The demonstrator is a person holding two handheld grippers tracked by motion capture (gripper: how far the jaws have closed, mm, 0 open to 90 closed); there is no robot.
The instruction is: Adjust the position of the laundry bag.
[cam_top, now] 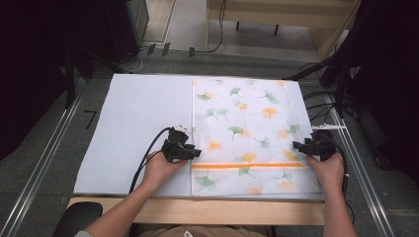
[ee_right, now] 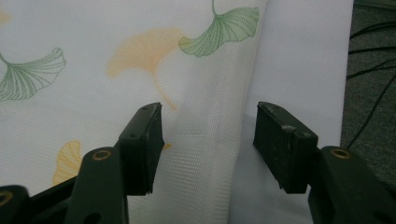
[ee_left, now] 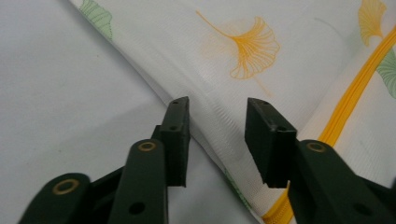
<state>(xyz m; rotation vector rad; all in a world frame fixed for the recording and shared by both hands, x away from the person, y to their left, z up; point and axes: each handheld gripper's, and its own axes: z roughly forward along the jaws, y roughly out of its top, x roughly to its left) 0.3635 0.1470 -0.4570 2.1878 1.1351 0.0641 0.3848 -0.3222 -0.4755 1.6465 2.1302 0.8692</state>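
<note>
A white mesh bag [cam_top: 247, 133] printed with green and orange ginkgo leaves lies flat on the right half of the white table cover [cam_top: 143, 113]. An orange zipper [cam_top: 247, 166] runs across it near the front. My left gripper [cam_top: 195, 152] sits at the bag's left edge, just above the zipper line. In the left gripper view the gripper [ee_left: 217, 109] is open, with the bag's edge [ee_left: 205, 107] between the jaws and the zipper [ee_left: 355, 88] to the right. My right gripper [cam_top: 297, 145] is at the bag's right edge. It [ee_right: 210, 109] stands open astride that edge [ee_right: 210, 154].
The wooden front edge of the table [cam_top: 197, 210] lies below the cover. Metal rails [cam_top: 44, 158] run along both sides. Black cables [cam_top: 321, 106] lie on the floor at the right, and dark equipment stands at the far left and far right.
</note>
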